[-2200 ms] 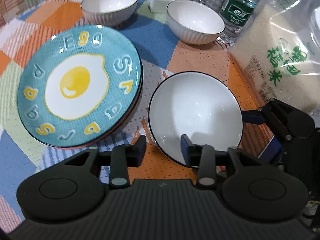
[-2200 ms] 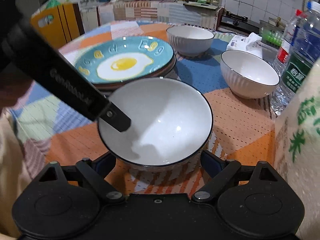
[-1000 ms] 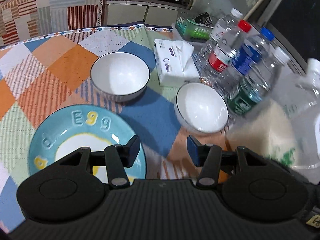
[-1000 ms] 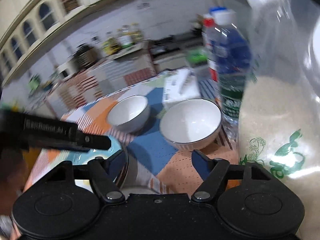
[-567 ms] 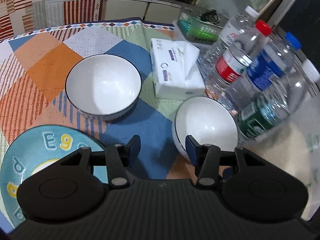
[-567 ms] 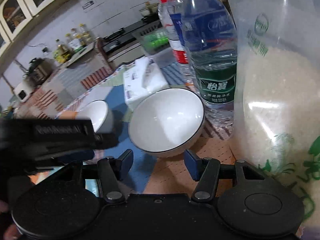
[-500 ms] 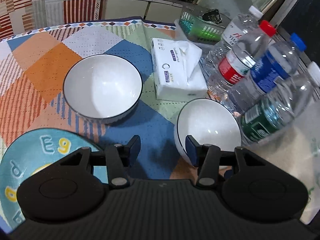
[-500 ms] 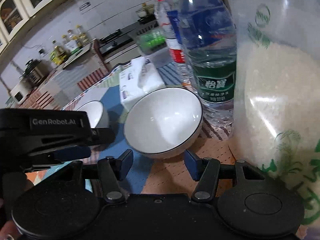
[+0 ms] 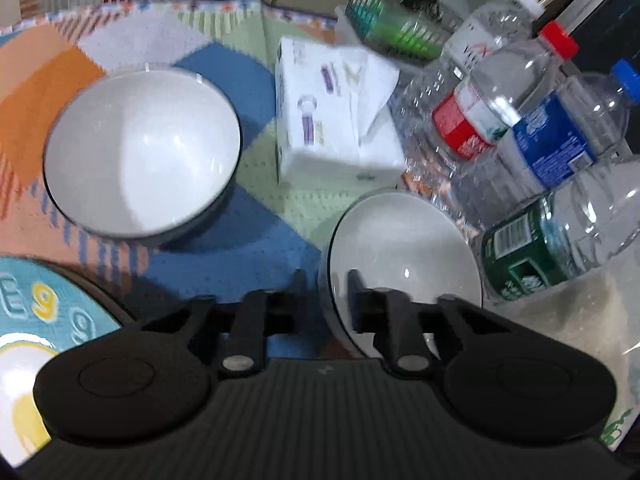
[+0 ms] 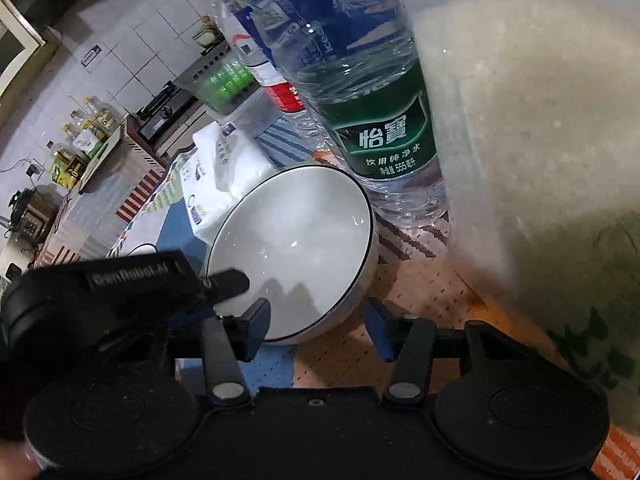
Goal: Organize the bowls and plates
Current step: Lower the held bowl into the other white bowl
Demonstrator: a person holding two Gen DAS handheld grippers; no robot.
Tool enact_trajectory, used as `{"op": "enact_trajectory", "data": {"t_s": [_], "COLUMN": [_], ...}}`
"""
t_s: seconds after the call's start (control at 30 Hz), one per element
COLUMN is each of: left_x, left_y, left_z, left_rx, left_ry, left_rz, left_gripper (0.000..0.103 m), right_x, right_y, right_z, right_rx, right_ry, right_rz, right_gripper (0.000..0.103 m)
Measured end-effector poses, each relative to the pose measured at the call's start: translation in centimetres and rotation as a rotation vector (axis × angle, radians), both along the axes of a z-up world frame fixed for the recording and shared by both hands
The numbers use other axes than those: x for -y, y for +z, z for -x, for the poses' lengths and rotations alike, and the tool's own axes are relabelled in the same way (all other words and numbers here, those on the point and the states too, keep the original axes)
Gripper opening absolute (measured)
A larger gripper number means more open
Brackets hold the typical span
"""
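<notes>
The left gripper [image 9: 327,280] is clamped on the near rim of a white bowl [image 9: 412,248], one finger inside, one outside. That bowl sits on the patchwork tablecloth [image 9: 248,256] right against the water bottles [image 9: 520,120]. The right gripper [image 10: 316,320] is about half open and closing around the bowl's near wall, pads not touching as far as I can see. A second white bowl [image 9: 140,160] sits well to the left, blurry. The egg plate [image 9: 36,320] is mostly cut off. The rice bag [image 10: 540,140] blocks the right side.
</notes>
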State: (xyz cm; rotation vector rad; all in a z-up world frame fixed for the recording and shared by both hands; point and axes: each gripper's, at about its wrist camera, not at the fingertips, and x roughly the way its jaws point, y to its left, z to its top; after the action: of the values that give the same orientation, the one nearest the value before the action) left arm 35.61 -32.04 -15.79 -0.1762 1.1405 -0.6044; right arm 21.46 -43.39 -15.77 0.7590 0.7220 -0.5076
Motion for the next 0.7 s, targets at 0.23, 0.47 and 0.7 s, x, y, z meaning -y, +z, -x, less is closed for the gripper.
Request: {"op": "enact_trajectory", "data": {"t_s": [0.23,0.47,0.7], "left_x": [-0.3,-2.5,-4.7], "left_y": [0.2,0.8,3.6], "left_z": [0.6,2.0,4.7], "left_rx": [-0.036,-0.103,-0.077], "left_ry": [0.022,0.100,0.131], "left_rz": [-0.037,-0.117,-0.114], "left_gripper": [0.008,0.008,0.009], "right_x": [0.5,0.0,-0.8], "right_y": [-1.4,-1.0,0.3], "right_z": [-0.6,-0.9,0.5], "right_rx": [-0.033,-0.063,-0.023], "right_ry": [0.015,0.099,0.191], "right_rz": [-0.069,-0.029,-0.055], "right_gripper": [0.037,0.028,0.028]}}
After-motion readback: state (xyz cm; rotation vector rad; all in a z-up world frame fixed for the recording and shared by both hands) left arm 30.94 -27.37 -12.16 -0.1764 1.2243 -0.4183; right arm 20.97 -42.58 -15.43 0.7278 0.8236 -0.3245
